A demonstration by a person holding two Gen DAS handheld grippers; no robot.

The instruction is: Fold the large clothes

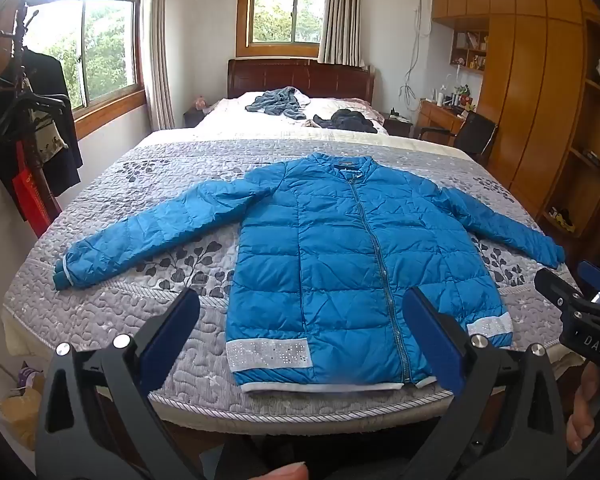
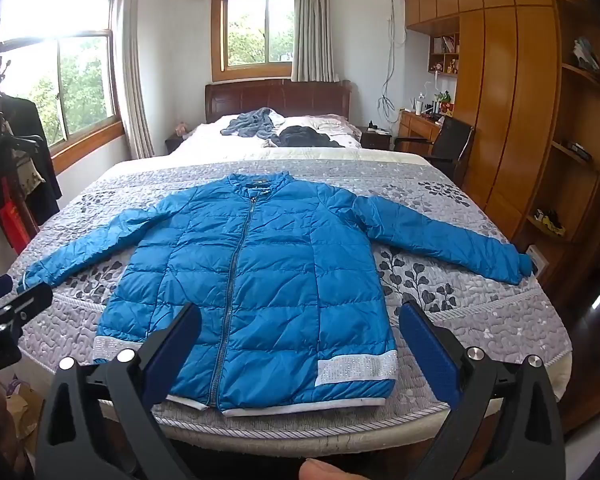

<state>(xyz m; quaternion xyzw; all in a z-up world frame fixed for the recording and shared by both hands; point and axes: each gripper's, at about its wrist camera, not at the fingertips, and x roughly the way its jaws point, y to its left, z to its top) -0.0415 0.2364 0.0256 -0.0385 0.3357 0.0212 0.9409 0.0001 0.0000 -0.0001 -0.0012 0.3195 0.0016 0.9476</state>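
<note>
**Jacket laid flat, tongs spread, no fold begun**

I stand at the foot of the bed (image 1: pixel 100 312) with both tools raised over the near edge. To my far left a coat rack (image 1: pixel 24 132) with dark garments stands against the wall, well clear of the work. My left gripper (image 1: pixel 300 336) hangs spread wide, gripping nothing, its blue pads framing the lower hem. The blue down jacket (image 1: pixel 340 264) lies front up on the grey quilted bedspread, zipped, collar toward the headboard, hem near me. Its left sleeve (image 1: pixel 148 236) stretches out toward the bed's left side; its right sleeve (image 2: pixel 440 236) reaches almost to the right edge. My right gripper (image 2: pixel 300 344) also stands fully apart and empty, above the hem. Further up the bed, two crumpled garments (image 2: pixel 284 130) lie near the pillows, apart from the jacket.

I judge this the very start: the jacket is spread and nothing is folded. The next move probably calls for lowering a gripper to a cuff, pinching the puffy fabric firmly, and carrying that sleeve across the chest. The slick shell may slip from the pads.
</note>
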